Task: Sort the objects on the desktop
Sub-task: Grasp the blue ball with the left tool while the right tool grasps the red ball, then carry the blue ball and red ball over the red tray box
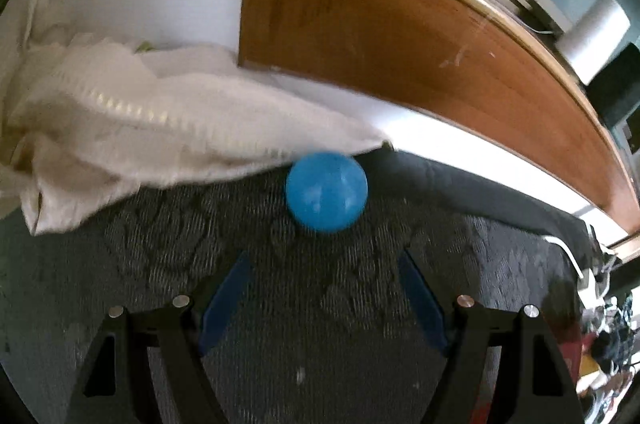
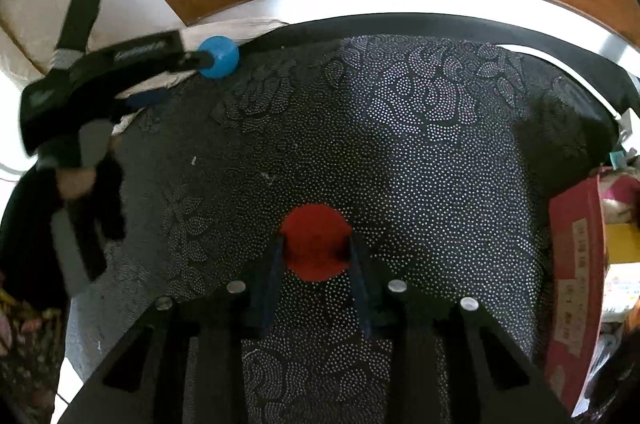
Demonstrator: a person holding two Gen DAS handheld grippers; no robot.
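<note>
Left gripper (image 1: 324, 272): gaping wide short of round blue plastic ball (image 1: 326, 192).
Right gripper (image 2: 314, 244): clamping round red ball (image 2: 315, 242), showing only here.
White crumpled cloth (image 1: 132, 128): lying just behind blue ball.

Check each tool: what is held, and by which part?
Right tool grips the red ball across its sides. Left tool is open, holding nothing; blue ball lies ahead.

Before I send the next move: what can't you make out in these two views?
- Red ball, right wrist view: its sides hidden by the right hand-held gripper fingers; firm contact unclear.
- Blue ball, left wrist view: blurred; touching the white cloth or not, unclear.
- Left hand-held gripper, right wrist view: motion-blurred.
- Red box: cut off by the edge, label unreadable.
</note>
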